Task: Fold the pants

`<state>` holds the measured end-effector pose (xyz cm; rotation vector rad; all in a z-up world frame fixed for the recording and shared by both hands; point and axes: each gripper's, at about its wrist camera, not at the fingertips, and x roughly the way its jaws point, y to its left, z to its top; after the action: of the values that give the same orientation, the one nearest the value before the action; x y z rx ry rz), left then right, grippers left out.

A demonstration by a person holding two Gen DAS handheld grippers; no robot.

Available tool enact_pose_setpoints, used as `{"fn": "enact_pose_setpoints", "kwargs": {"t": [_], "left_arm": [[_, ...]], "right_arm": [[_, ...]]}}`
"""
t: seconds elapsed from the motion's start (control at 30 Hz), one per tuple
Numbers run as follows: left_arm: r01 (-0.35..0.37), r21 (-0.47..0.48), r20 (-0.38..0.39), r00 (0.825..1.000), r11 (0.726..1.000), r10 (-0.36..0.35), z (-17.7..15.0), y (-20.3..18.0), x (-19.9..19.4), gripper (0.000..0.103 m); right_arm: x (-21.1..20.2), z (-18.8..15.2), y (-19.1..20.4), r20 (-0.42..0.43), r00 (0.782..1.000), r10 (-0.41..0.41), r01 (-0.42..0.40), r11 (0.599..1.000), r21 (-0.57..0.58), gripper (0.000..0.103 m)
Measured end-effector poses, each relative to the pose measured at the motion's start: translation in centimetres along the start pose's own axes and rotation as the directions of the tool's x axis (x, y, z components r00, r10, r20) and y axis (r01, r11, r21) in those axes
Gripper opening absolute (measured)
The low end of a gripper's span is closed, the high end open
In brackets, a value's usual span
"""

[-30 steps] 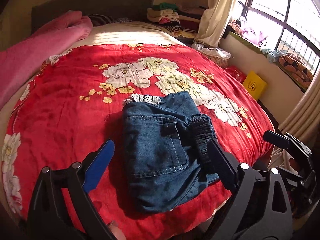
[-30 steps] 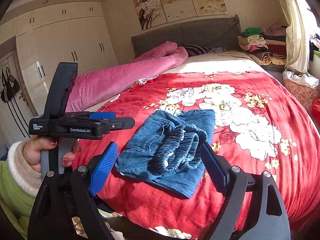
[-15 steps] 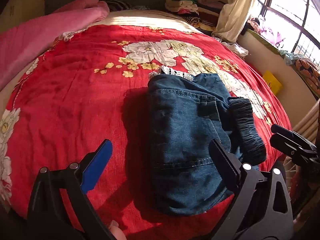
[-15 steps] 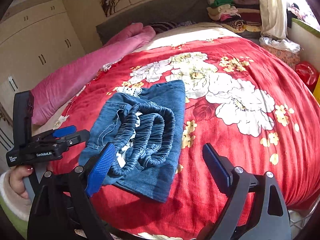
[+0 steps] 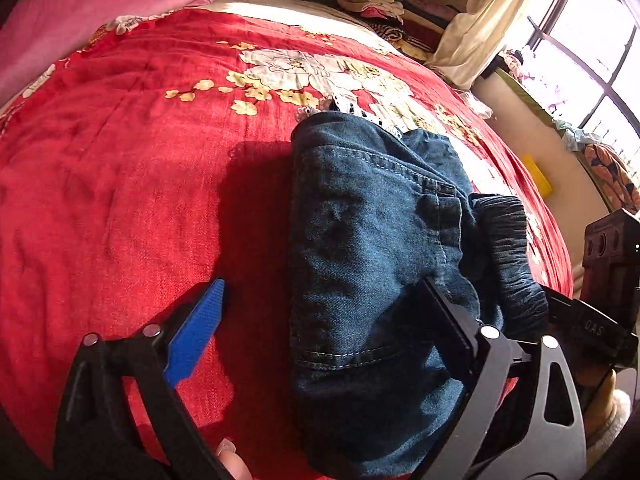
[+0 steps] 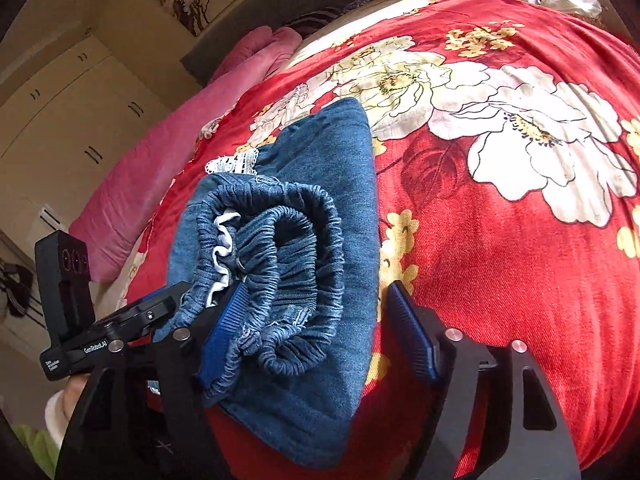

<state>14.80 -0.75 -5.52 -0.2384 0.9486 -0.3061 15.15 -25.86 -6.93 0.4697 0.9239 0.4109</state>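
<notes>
Now both grippers' parted, closing fingers straddle the folded pants, ungripped.

Around my left gripper the red bedspread lies bare toward the bed's left edge, where the pink quilt rises. The folded pants block the near edge. My right gripper crowds them there; beyond it, bare spread.

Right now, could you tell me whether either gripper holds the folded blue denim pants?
Neither holds yet: the left gripper and right gripper have been closing around the denim pants, jaws still apart.
</notes>
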Motion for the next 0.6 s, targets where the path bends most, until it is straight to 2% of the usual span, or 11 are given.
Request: {"fn": "enact_pose_setpoints", "kwargs": {"t": [0.03,0.07,0.1,0.17,0.23,0.27,0.33,0.4,0.6], "left_arm": [[0.011,-0.002,-0.001,1.000,1.000,-0.011,0.1,-0.1,0.1,0.065],[0.028,0.000,-0.006,1.000,1.000,-0.028,0.1,-0.2,0.1,0.056],[0.057,-0.001,-0.015,0.998,0.998,-0.057,0.1,-0.5,0.2,0.037],[0.040,0.023,-0.016,0.999,0.999,-0.040,0.3,-1.2,0.1,0.030],[0.024,0.050,0.003,1.000,0.998,-0.024,0.6,-1.8,-0.5,0.017],[0.048,0.048,0.008,0.999,0.998,-0.049,0.8,-2.0,-0.8,0.012],[0.047,0.058,0.024,0.999,0.997,-0.049,1.4,-2.5,-1.5,0.012],[0.052,0.075,0.049,0.997,0.996,-0.056,2.1,-3.0,-2.3,0.012],[0.031,0.099,0.130,0.991,0.995,-0.043,6.0,-3.6,-3.8,0.012]], "right_arm": [[0.1,0.1,0.1,0.000,1.000,0.002,-0.002,1.000,-0.003,0.060],[0.2,0.1,0.1,0.000,1.000,0.004,-0.004,1.000,-0.006,0.053],[0.1,0.1,0.2,0.005,1.000,0.002,-0.002,1.000,-0.006,0.045],[-0.3,0.1,0.6,0.024,1.000,-0.013,0.014,1.000,-0.024,0.038],[-0.9,0.2,1.8,0.050,0.998,-0.048,0.052,0.996,-0.072,0.034],[-1.3,0.2,2.4,0.067,0.996,-0.063,0.070,0.993,-0.095,0.031],[-2.0,0.6,3.2,0.090,0.993,-0.073,0.084,0.989,-0.122,0.029],[-2.6,1.1,3.8,0.109,0.993,-0.038,0.053,0.990,-0.134,0.022],[-3.8,4.8,6.3,0.173,0.985,-0.006,0.041,0.979,-0.199,0.022]]}}
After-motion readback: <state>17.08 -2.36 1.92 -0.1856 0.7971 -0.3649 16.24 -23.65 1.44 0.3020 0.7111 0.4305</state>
